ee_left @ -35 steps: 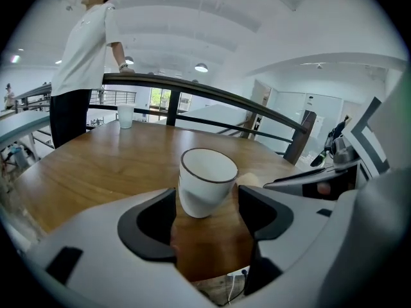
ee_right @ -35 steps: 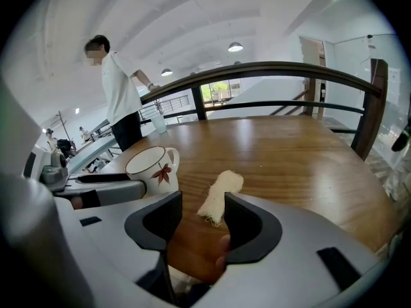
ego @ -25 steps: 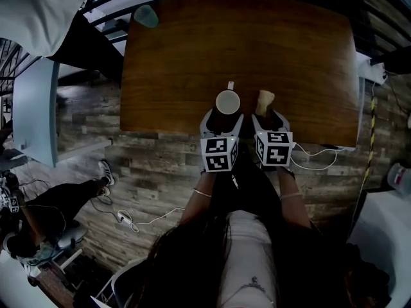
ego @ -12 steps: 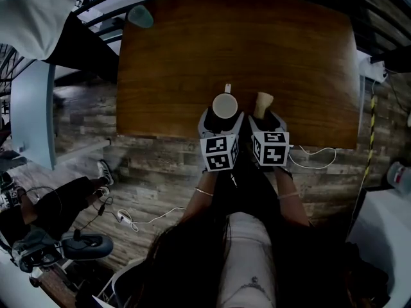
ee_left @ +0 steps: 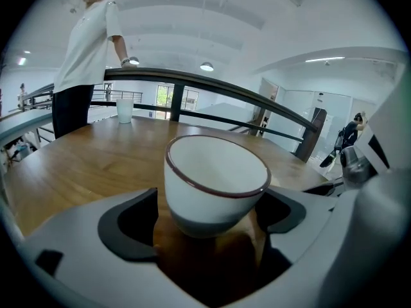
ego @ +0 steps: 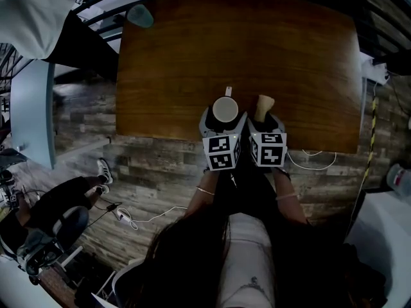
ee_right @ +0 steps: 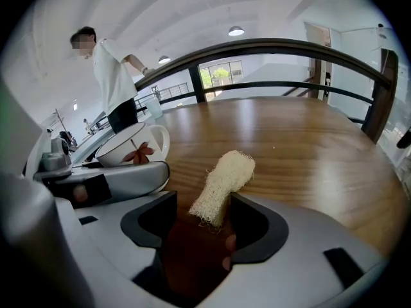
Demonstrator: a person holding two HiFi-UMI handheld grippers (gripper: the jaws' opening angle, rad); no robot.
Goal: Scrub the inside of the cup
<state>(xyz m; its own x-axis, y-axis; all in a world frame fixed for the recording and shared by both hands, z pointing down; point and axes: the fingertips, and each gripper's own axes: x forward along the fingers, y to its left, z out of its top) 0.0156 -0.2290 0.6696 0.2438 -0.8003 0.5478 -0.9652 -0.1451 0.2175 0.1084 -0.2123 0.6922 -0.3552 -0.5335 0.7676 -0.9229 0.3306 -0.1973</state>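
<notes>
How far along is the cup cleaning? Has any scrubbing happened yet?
Done: nothing I can confirm; the cup stands on the table, the loofah outside it. In hand: both grippers' jaws have just been opening, the left gripper around the cup, the right gripper around the loofah, neither clamped. Left: apparently gripping both and scrubbing the cup's inside.

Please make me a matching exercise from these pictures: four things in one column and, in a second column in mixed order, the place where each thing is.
Things
1. white cup
2. loofah scrubber
3. pale tumbler
4. person in a white shirt

Places
A. standing off the table, by the railing
B. between the jaws of the right gripper
C. on the table's far left corner
D. between the jaws of the left gripper

Pairs: 1-D, 2-B, 3-C, 4-A

Note: both grippers' jaws have just been opening; they stand apart around the cup and the scrubber.
</notes>
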